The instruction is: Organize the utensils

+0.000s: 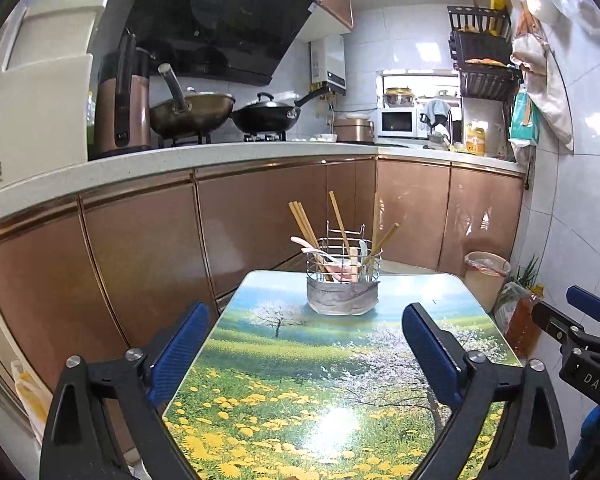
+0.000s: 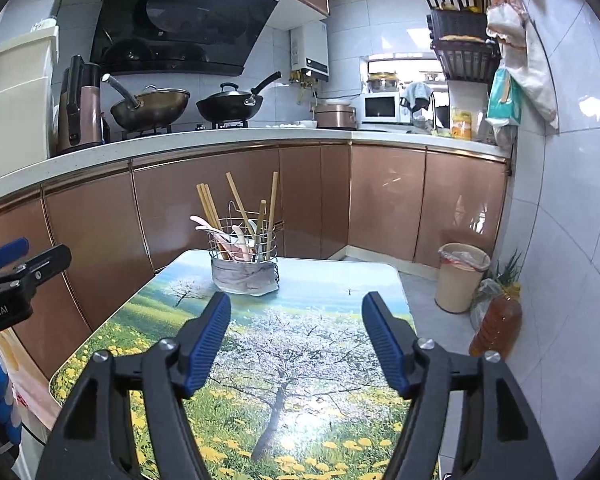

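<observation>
A wire utensil holder (image 1: 343, 280) with a grey wrap around its base stands at the far end of the picture-printed table (image 1: 320, 380). It holds several wooden chopsticks (image 1: 306, 226) and pink and white spoons (image 1: 340, 266). My left gripper (image 1: 306, 320) is open and empty, above the near part of the table. In the right wrist view the holder (image 2: 245, 264) is ahead and to the left, with chopsticks (image 2: 210, 210) sticking up. My right gripper (image 2: 296, 308) is open and empty over the table (image 2: 300, 380).
Brown cabinets (image 1: 260, 216) and a counter with two woks (image 1: 196, 112) run behind the table. A beige bin (image 2: 462, 276) and an oil bottle (image 2: 496, 326) stand on the floor at the right by the tiled wall. The other gripper shows at each view's edge.
</observation>
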A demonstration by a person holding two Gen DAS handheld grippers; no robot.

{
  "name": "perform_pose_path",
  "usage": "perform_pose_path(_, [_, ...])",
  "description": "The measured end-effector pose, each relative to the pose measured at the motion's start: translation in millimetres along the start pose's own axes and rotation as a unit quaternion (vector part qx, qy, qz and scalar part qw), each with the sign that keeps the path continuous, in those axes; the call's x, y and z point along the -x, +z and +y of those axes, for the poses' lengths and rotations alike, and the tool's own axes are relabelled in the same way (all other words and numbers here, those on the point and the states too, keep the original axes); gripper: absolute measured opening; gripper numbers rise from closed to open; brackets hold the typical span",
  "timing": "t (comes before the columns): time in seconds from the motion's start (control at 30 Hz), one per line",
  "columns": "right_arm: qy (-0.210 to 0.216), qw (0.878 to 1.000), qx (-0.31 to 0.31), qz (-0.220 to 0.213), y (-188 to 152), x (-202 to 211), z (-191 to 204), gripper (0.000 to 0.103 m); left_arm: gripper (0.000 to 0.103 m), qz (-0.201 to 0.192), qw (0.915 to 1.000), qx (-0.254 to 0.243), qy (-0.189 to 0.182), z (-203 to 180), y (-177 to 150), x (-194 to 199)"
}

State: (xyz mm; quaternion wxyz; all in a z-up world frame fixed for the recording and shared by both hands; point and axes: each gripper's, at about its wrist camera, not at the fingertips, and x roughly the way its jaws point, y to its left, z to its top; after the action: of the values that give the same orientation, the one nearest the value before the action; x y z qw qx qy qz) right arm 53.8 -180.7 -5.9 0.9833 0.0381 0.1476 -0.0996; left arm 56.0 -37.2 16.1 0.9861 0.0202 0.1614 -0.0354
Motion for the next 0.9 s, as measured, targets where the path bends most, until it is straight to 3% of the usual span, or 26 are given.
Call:
perform_pose_path(0.23, [-0.012, 1.0, 0.006, -0.01, -2.7, 6.3, 5.6, 0.071, 0.103, -0.019, 0.9996, -0.017, 0.013, -6.6, -5.0, 9.8])
perform_pose_path(0.47, [-0.025, 1.0, -0.004, -0.011, -4.8, 4.3, 0.6, 0.078, 0.103, -0.014, 0.9996, -0.015, 0.017, -6.4, -8.1, 8.9])
perform_pose_path(0.9, [-0.026, 1.0, -0.013, 0.004, -16.6, -12.3, -3.4, 0.079, 0.103, 0.005, 0.9996, -0.014, 0.026, -5.2, -18.3, -6.6])
